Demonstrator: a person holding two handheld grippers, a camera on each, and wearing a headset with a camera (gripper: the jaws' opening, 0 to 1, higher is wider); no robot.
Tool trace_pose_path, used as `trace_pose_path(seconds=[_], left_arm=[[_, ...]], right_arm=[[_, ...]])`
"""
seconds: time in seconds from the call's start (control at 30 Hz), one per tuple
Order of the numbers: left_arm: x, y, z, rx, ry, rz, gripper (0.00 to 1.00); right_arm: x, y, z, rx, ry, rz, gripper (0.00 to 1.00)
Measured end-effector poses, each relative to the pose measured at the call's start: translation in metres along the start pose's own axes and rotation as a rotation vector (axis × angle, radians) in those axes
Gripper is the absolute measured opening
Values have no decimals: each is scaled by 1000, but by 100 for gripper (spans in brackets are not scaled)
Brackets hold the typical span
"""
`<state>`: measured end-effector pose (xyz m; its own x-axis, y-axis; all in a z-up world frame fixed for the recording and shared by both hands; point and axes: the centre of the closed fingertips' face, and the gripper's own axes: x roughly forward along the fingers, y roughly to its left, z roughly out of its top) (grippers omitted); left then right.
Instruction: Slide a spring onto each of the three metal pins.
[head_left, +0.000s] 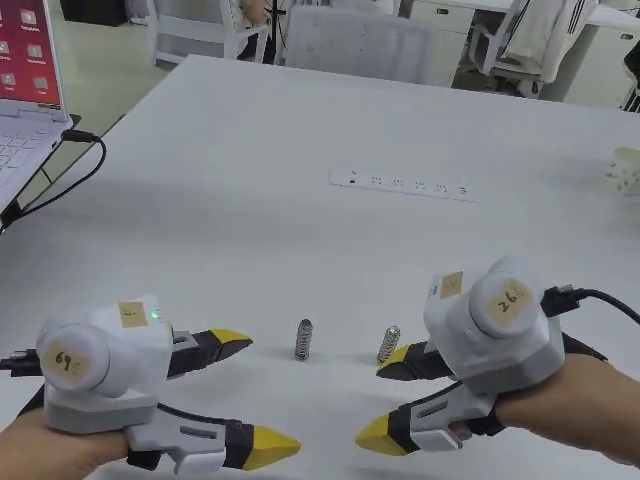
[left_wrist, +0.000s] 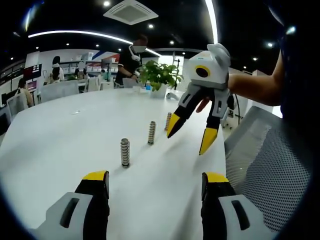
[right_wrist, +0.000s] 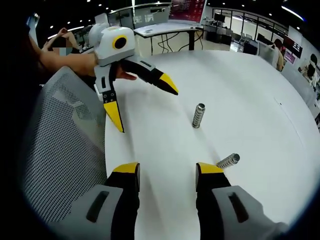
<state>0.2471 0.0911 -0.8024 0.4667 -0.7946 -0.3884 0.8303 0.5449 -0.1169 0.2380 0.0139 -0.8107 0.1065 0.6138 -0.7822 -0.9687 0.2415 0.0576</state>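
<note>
An upright spring (head_left: 304, 340) stands on the white surface (head_left: 250, 200), and everything else arranges itself around it. Just to its right is a leaning spring (head_left: 388, 343) (the right gripper view has this leaning spring (right_wrist: 228, 160) beside that gripper's own finger, and the upright spring (right_wrist: 199, 115) farther out). The left gripper view catches a line of three springs (left_wrist: 151, 132); whether pins run inside them, I cannot tell. Right of the upright spring, the right gripper (head_left: 380, 400) has its fingers spread, one yellow tip close by the leaning spring. Left of the upright spring, the left gripper (head_left: 255, 395) hovers with its fingers spread too, holding nothing. Well beyond the upright spring lies a power strip (head_left: 400, 185), and far off to its left sits a laptop (head_left: 20, 100).
</note>
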Motion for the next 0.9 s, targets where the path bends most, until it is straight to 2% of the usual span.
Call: trace_pose_path(seconds=[0.53,0.9], left_arm=[[0,-2,0,-6,1,3,72],[0,-4,-1,-6,7,-1,72]], right_arm=[[-18,-1,-12,69,-61,-26,47],[-30,-4,-24,109,-76,-54,48]])
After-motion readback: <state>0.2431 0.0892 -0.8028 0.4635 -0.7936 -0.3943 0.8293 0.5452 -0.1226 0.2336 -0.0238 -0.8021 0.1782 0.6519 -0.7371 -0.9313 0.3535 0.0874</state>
